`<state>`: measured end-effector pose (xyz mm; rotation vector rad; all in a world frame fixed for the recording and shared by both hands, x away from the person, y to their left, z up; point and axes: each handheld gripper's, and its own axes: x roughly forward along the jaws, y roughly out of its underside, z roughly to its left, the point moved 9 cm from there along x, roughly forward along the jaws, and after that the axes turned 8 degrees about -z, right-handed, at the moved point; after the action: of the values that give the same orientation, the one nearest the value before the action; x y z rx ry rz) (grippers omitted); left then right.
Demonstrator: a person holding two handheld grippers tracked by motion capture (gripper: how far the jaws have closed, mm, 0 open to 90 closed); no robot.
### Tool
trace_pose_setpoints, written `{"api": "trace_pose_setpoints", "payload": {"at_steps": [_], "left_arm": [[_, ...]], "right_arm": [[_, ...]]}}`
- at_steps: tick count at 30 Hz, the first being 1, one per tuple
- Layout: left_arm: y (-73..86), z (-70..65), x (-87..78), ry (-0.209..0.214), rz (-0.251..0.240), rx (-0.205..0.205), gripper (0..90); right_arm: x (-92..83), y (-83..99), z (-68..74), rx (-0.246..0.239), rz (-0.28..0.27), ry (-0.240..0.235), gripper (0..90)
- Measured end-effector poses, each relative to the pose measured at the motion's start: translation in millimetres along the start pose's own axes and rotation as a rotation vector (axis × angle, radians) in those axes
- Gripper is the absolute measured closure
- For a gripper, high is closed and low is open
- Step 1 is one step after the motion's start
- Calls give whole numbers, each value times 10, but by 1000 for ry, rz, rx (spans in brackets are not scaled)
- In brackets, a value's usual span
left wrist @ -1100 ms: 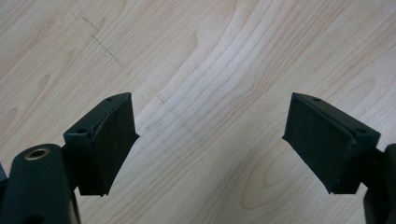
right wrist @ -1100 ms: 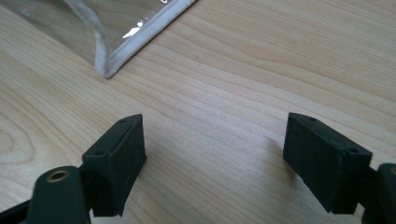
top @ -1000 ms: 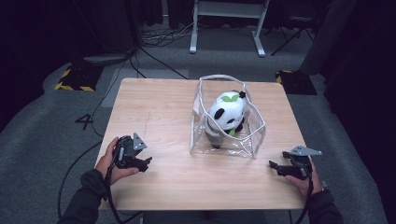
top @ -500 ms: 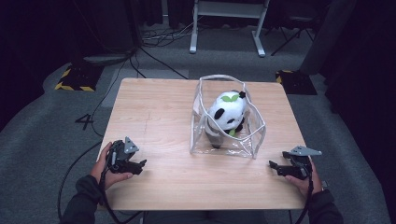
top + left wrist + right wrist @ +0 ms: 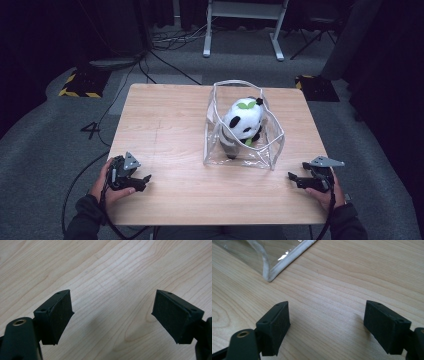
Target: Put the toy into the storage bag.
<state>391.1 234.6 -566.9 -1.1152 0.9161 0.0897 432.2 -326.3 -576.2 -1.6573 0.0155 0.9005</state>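
The desk carries one large thing, a clear plastic bag with a white piped rim, standing open-topped right of the middle and reaching from near the far edge about two thirds of the way toward the near edge. Its long axis runs roughly far-to-near, leaning a little toward the near right corner. Inside it sits a plush panda, black and white with a green leaf on its head, in the far half of the bag and seemingly upright against the wall. The right hand-held gripper rests by the near right corner, jaws spread with nothing between them and aimed left across the desk; in the right gripper view the bag's near corner lies ahead and to the left of its pads, apart from them, with bare wood between. The left hand-held gripper sits at the near left corner, jaws likewise spread and empty over plain wood grain in the left gripper view, and the bag stands well apart from it, away to its right and farther back. By my judgement the right hand is clearly the nearer one to the bag, so a reach for the bag's near rim or corner would most readily start there, going left and slightly forward.
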Motion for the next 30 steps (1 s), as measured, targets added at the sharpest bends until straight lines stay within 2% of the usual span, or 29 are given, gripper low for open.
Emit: {"api": "trace_pose_setpoints", "payload": {"at_steps": [13,14,20,21,22,23,26,30], "left_arm": [[191,24,6,9,-18,-69,163],[211,22,-2,21,-30,-90,163],[273,46,-32,31,-48,-129,160],[289,51,-38,35,-53,-142,160],[320,61,-47,41,-69,-175,157],[333,66,-57,34,-74,-185,156],[370,100,-91,17,-72,-193,158],[434,120,-154,23,-74,-188,158]], "right_arm": [[0,0,0,0,0,0,210],[0,0,0,-1,0,1,209],[1,0,0,-1,0,1,209],[1,0,0,-1,0,1,209],[1,0,0,-1,0,1,209],[1,0,0,-1,0,1,209],[1,0,0,-1,0,1,209],[1,1,0,-2,0,1,209]]}}
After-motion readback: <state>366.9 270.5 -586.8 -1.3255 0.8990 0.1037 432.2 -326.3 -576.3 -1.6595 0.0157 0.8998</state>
